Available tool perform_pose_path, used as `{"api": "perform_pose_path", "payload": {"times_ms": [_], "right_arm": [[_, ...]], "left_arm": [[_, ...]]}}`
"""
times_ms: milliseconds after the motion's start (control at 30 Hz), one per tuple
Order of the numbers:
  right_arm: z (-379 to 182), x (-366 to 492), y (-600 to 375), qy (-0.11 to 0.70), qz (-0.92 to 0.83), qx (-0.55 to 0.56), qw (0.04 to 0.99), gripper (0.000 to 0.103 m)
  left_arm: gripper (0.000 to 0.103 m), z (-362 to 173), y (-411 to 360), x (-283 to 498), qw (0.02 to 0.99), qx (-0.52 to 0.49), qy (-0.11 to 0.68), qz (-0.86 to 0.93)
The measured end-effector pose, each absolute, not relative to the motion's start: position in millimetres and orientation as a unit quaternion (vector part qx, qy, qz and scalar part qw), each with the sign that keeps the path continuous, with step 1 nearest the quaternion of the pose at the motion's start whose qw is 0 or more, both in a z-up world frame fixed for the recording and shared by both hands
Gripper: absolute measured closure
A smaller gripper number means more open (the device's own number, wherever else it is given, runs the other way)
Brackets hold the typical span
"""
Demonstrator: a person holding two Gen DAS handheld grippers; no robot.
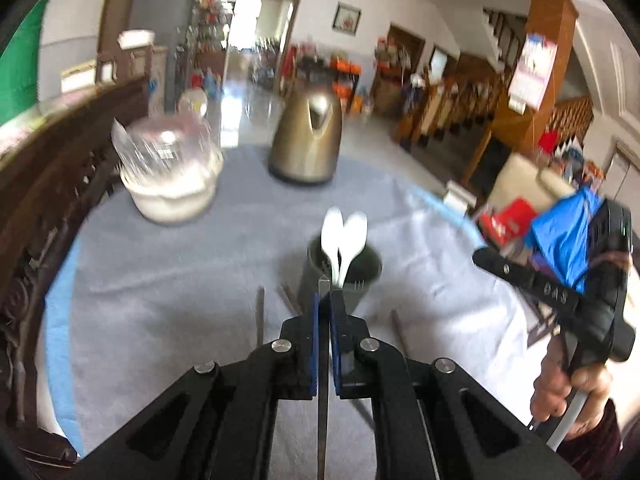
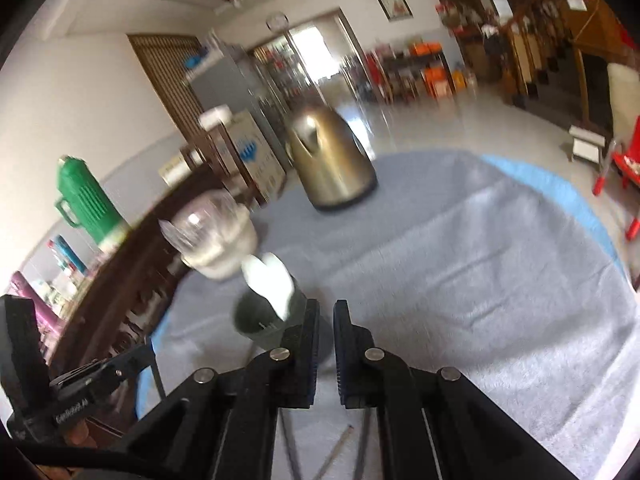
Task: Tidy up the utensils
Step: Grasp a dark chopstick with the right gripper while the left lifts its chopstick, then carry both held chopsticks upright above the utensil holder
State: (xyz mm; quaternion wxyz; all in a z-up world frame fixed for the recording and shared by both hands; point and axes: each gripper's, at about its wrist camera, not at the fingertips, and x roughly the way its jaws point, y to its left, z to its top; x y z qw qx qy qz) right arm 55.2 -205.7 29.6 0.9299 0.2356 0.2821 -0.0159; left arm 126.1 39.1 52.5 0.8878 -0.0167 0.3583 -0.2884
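A dark cup (image 1: 352,280) with two white spoons (image 1: 344,236) stands on the grey cloth just ahead of my left gripper (image 1: 324,296). The left gripper is shut on a thin dark chopstick (image 1: 323,400) that runs straight back between its blue pads. Several more chopsticks (image 1: 260,314) lie on the cloth around it. My right gripper (image 2: 326,306) is shut, hovering just right of the cup (image 2: 260,320) and spoons (image 2: 272,284); I see nothing clamped between its pads. Loose chopsticks (image 2: 289,440) lie beneath it. Each gripper shows in the other's view: right gripper (image 1: 480,256), left gripper (image 2: 146,350).
A brass-coloured kettle (image 1: 308,140) stands at the far side of the round table (image 2: 480,280). A clear lidded white bowl (image 1: 172,176) sits far left, beside a dark carved wooden rail (image 1: 60,184). A green thermos (image 2: 86,200) stands behind it. A hand (image 1: 576,396) grips the right tool's handle.
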Motion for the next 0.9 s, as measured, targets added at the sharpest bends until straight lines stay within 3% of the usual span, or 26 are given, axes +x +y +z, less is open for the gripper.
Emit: {"api": "perform_pose_path", "payload": {"times_ms": [133,233,333,433,500,633,700,767,833,900], "right_arm": [[53,53,-195,0.266,-0.01,0.21,0.941,0.096],[43,61,-195,0.304,-0.018,0.208,0.929,0.094],[9,84,-201,0.398,-0.006,0.232,0.888,0.089],[-26,101,-200,0.455,-0.01,0.238,0.858,0.068],[-43,108,-199,0.477,-0.016,0.239,0.845,0.042],[-71,121,-193,0.505,-0.039,0.219,0.834,0.046],[-84,131,-190,0.528,-0.041,0.208,0.822,0.067],[-89,138,-184,0.538,-0.054,0.185,0.821,0.066],[-89,141,-173,0.546,-0.066,0.143,0.823,0.071],[-89,141,-164,0.552,-0.085,0.087,0.825,0.094]], "left_arm": [[0.098,73,48,122,0.9,-0.026,0.327,-0.287],[0.098,73,50,124,0.902,-0.031,0.325,-0.284],[0.097,71,54,118,0.907,-0.025,0.315,-0.279],[0.098,72,55,112,0.906,-0.025,0.313,-0.284],[0.098,74,56,109,0.906,-0.023,0.313,-0.286],[0.098,76,57,102,0.906,-0.015,0.307,-0.29],[0.098,76,58,101,0.907,-0.014,0.306,-0.29],[0.098,77,60,100,0.907,-0.015,0.307,-0.289],[0.098,77,61,100,0.906,-0.016,0.309,-0.288],[0.098,77,63,101,0.906,-0.018,0.311,-0.285]]}}
